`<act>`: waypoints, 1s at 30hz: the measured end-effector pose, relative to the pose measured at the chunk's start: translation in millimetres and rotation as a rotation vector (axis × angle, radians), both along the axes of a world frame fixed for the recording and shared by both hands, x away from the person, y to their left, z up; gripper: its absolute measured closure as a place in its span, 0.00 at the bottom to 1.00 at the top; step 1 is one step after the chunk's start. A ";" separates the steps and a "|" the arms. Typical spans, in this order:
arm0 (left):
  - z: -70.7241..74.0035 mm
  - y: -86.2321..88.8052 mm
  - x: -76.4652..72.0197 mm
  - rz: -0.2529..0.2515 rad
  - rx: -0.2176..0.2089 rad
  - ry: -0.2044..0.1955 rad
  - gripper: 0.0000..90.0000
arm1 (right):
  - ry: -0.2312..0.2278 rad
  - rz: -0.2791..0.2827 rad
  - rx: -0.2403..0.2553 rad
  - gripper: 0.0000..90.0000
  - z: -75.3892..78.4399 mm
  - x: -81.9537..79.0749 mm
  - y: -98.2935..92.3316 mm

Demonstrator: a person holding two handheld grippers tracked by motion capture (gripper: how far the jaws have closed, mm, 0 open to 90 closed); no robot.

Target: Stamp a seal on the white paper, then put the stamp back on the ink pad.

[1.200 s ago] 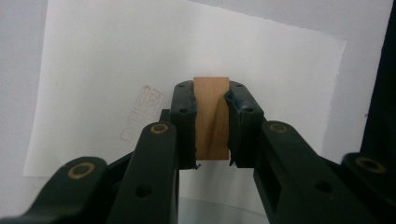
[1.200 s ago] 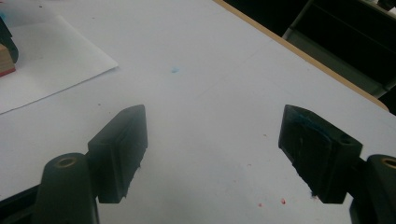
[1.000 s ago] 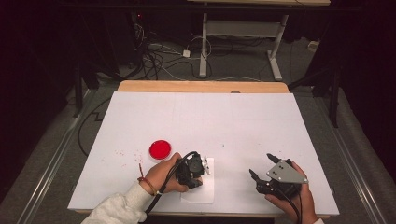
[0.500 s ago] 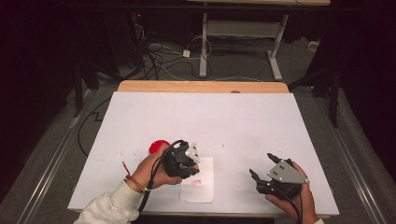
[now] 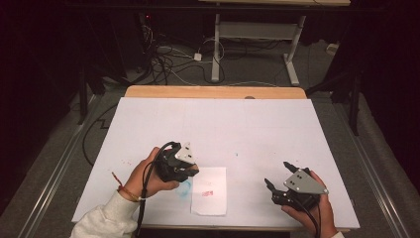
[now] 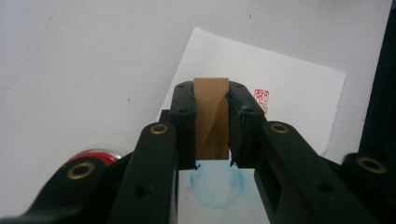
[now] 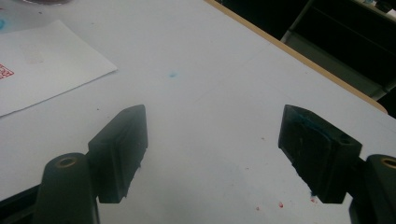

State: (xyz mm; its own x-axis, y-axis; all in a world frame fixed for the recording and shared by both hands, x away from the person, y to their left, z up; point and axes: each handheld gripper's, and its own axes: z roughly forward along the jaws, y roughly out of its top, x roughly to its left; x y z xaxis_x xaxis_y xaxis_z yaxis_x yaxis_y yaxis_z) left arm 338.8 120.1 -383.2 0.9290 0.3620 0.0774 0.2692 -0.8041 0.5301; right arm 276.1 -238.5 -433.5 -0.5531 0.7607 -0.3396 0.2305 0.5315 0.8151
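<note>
My left gripper (image 6: 211, 93) is shut on a small brown wooden stamp block (image 6: 211, 119). In the high view it (image 5: 184, 167) sits at the left edge of a white paper sheet (image 5: 210, 198) that bears a red seal mark (image 5: 207, 192). Along the left gripper's jaws, the seal mark (image 6: 261, 100) lies just beyond the block on the paper (image 6: 299, 88). A red ink pad (image 6: 93, 156) peeks out under the left jaw. My right gripper (image 5: 277, 173) rests open at the front right, and its jaws (image 7: 212, 135) hold nothing.
A pale blue ring stain (image 6: 219, 186) marks the white table cover (image 5: 218, 129) below the left gripper. A blue dot (image 7: 173, 74) and red specks (image 7: 280, 204) dot the cover. The wooden table edge (image 5: 213, 91) runs along the far side.
My left gripper has moved left and away from the paper with the stamp block, and now covers the red ink pad in the high view. The right gripper has stayed still.
</note>
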 end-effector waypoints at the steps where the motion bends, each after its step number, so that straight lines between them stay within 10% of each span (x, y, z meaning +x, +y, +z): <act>1: 0.5 2.7 0.4 0.014 -0.007 -0.007 0.82 | 0.001 -0.001 0.000 0.27 -0.1 0.1 0.2; 30: -11.8 53.9 33.0 0.188 0.018 0.056 0.81 | 0.016 0.014 -0.015 0.27 -3.6 1.3 2.0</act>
